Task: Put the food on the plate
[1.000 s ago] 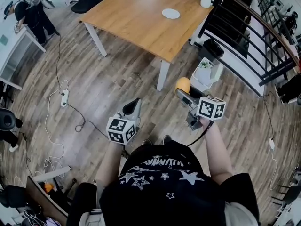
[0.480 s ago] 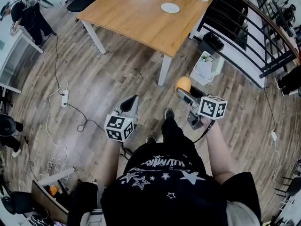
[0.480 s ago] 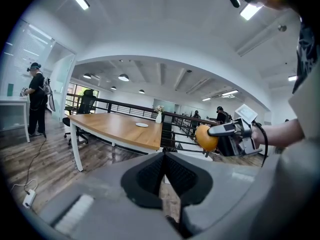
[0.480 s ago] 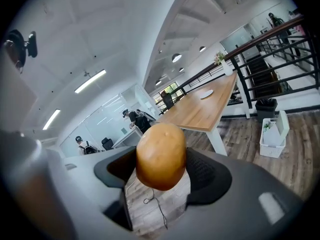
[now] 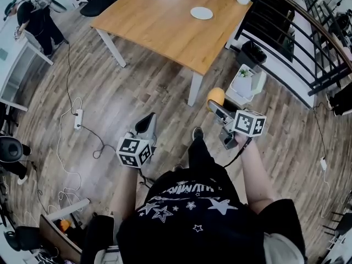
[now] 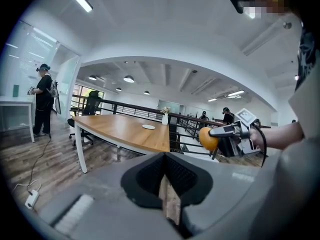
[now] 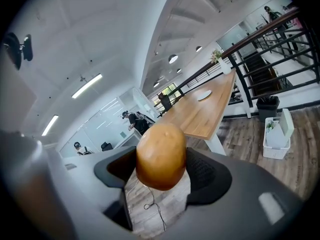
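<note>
An orange-brown potato (image 5: 215,97) is clamped between the jaws of my right gripper (image 5: 217,105), held above the wooden floor; in the right gripper view the potato (image 7: 161,155) fills the gap between the pads. My left gripper (image 5: 147,122) hangs lower left with its pads closed together and nothing in them, and in its own view the left gripper (image 6: 166,186) shows only a thin slit. A small white plate (image 5: 201,13) lies far ahead on the wooden table (image 5: 159,21); the plate (image 6: 148,127) also shows in the left gripper view.
A white table leg (image 5: 194,88) stands just ahead. A white bin with a plant (image 5: 245,84) and a black railing (image 5: 297,43) lie to the right. A power strip and cables (image 5: 78,120) trail on the floor left. A person (image 5: 36,16) stands far left.
The left gripper has drifted left and down in the head view. The right gripper keeps the potato and has shifted slightly toward the table leg. One foot has stepped forward.
</note>
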{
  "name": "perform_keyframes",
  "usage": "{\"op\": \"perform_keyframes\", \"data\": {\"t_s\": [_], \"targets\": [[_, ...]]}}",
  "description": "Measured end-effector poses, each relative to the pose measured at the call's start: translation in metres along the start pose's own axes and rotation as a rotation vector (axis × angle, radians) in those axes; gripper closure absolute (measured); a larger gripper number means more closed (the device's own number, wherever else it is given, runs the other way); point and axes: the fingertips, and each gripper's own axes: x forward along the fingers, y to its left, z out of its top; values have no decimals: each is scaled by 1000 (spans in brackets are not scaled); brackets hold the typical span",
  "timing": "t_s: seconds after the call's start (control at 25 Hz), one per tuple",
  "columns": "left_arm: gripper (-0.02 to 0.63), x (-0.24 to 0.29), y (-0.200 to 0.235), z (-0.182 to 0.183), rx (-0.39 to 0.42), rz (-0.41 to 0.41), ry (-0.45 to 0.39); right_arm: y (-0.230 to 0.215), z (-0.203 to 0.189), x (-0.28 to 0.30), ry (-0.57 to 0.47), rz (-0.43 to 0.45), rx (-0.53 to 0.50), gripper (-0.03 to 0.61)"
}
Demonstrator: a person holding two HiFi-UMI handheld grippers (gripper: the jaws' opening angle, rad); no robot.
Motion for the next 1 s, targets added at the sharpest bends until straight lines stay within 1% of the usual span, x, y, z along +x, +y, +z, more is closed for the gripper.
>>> {"op": "perform_keyframes", "data": {"t_s": [0.12,0.2,0.44,0.56,0.76,0.84,1.0], "targets": [[612,19,8,5,19,6,9,-11,14,17,7,16,-1,259],[612,35,15,9,17,15,16,-24,26,28,18,13,-1,259],[612,92,30,30,33,3,39,-59,84,63,9,20,11,259],[612,119,37,41,41,10,49,-77,110,76,6,17,13,258],[612,162,37,60,49,11,51,-102,139,94,16,34,32,259],[612,178,31,66,72,-6,58,-109,149,101,17,42,43,258],[612,211,17,87,153,-60,68,-127,171,114,24,52,50,258]]}}
